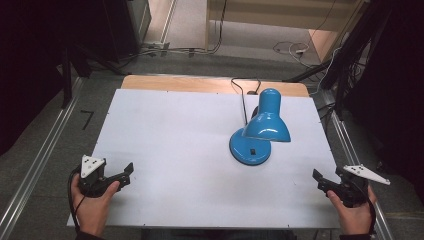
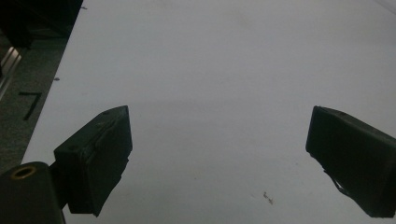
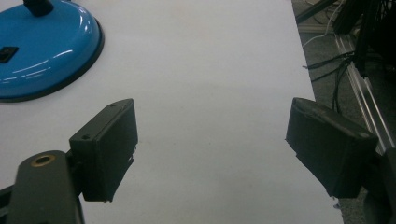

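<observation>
Blue desk lamp (image 1: 261, 131) on table, nearer right hand-held gripper (image 1: 331, 181), untouched

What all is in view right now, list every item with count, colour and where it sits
desk lamp: one, blue, right of centre on the table, shade tilted over its round base
lamp cord: one, black, runs from the lamp to the far edge
table: one, white top, wooden strip at the far edge
floor cables: several, black and white, beyond the table
left claw: one, black, near left edge of the table, jaws open, empty
right claw: one, black, near right edge, jaws open, empty
hands: two, each holding a claw
</observation>
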{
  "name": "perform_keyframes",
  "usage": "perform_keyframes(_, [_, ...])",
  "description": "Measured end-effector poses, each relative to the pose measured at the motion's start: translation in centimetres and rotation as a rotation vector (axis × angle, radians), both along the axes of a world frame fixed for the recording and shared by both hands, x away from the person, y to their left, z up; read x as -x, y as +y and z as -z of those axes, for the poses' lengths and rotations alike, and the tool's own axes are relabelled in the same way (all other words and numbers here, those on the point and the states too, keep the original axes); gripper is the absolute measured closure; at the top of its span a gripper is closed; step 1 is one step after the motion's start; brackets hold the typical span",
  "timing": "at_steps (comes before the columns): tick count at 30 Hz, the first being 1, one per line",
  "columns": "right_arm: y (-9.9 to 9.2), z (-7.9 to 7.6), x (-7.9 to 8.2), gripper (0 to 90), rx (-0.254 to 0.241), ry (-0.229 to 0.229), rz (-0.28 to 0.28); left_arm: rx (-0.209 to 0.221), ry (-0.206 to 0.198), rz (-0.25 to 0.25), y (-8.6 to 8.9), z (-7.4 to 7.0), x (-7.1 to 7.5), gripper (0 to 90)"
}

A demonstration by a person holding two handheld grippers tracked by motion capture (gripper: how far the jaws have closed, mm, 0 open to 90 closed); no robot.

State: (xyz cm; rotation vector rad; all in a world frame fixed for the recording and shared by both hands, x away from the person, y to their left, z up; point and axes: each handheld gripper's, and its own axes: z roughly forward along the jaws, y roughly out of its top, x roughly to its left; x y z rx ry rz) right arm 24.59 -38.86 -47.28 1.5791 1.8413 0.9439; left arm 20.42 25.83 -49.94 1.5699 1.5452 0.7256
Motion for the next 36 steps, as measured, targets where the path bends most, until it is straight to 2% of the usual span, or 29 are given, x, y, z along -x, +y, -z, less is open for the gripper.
perform_keyframes(5, [0.0,0.1,-0.1,15.3,-0.003,0.006,0.000,-0.001,0.003,0.003,0.0,0.0,0.0,7.4])
perform_keyframes(12, [1.1,0.4,-0.5,15.3,0.014,0.015,-0.038,-0.002,0.004,0.009,-0.2,0.0,0.0,7.4])
perform_keyframes(21, [1.8,0.6,-0.8,15.3,0.030,0.030,-0.056,0.002,0.003,0.013,-0.1,0.0,0.0,7.4])
perform_keyframes(36, [2.4,0.5,-0.9,15.4,0.027,0.024,-0.077,0.003,0.010,0.017,-0.2,0.1,0.0,7.4])
